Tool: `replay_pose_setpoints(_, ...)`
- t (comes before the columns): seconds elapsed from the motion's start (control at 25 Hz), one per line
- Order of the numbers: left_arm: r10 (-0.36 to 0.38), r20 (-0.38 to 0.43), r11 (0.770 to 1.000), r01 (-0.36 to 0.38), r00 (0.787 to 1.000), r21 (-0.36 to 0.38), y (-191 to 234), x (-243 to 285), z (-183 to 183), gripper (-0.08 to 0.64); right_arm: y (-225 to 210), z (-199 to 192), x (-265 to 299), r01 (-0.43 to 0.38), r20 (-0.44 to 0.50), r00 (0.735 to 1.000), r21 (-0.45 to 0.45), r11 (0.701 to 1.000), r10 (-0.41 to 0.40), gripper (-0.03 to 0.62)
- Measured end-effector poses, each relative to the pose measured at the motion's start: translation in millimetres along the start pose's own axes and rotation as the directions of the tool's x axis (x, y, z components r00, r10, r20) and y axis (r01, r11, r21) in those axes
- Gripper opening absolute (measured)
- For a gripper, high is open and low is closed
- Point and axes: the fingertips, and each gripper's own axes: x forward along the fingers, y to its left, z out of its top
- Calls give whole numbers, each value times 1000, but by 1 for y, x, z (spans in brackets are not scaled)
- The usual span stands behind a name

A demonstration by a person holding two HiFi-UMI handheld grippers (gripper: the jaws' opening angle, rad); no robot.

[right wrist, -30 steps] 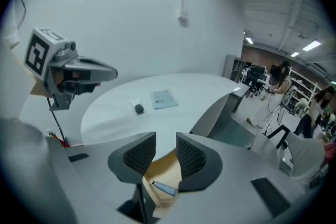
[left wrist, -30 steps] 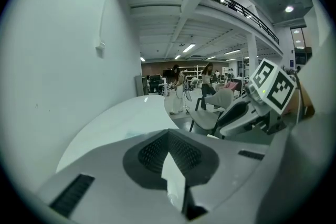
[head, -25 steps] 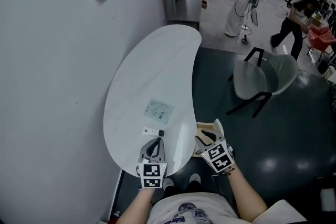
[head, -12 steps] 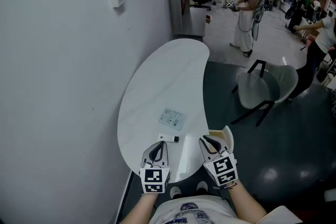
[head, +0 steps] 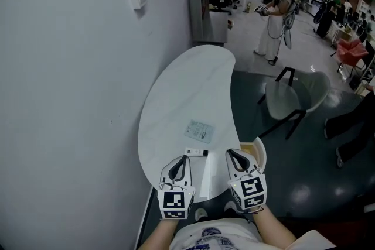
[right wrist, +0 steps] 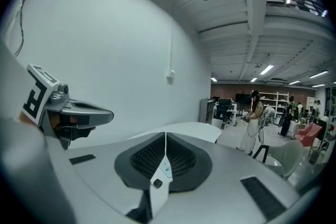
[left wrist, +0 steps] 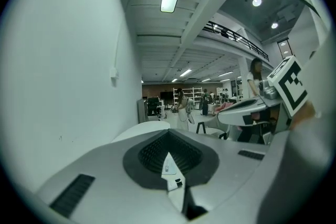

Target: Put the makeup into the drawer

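Both grippers have come up and back from the near end of the bench. The right gripper has left the drawer it reached over a second ago, and its jaws have drawn together.

That white, kidney-shaped bench runs along the wall. A pale chair with dark legs stands off the bench's right side, well apart from it. Beyond the bench's far end a person stands on the open floor.

The wooden drawer juts out from the bench's right edge at its near end, pulled open; what lies inside cannot be made out.

The left gripper hangs above the near end of the bench, level with the right gripper, which is over the bench's right edge beside the drawer. Each is clenched on nothing: its own view shows the ribbed pads meeting at the tips, with only the bench top seen through the slit.

A flat pale packet lies on the bench past the gripper tips, towards the bench's middle. The makeup tube, white with a dark cap, lies on the bench between the two gripper tips, not in the drawer, and neither gripper touches it.
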Motion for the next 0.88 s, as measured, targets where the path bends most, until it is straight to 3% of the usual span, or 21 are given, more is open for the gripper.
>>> replay_pose_setpoints(0.6,-24,27,1000,23,999,17,18,-20,0,41,24,9,-3,39,10,999,-1,999,-39,21)
replay_pose_setpoints(0.88,-32,26,999,33,999,-13,22,-22,-3,41,28,5,-3,39,-3,999,1,999,-39,21)
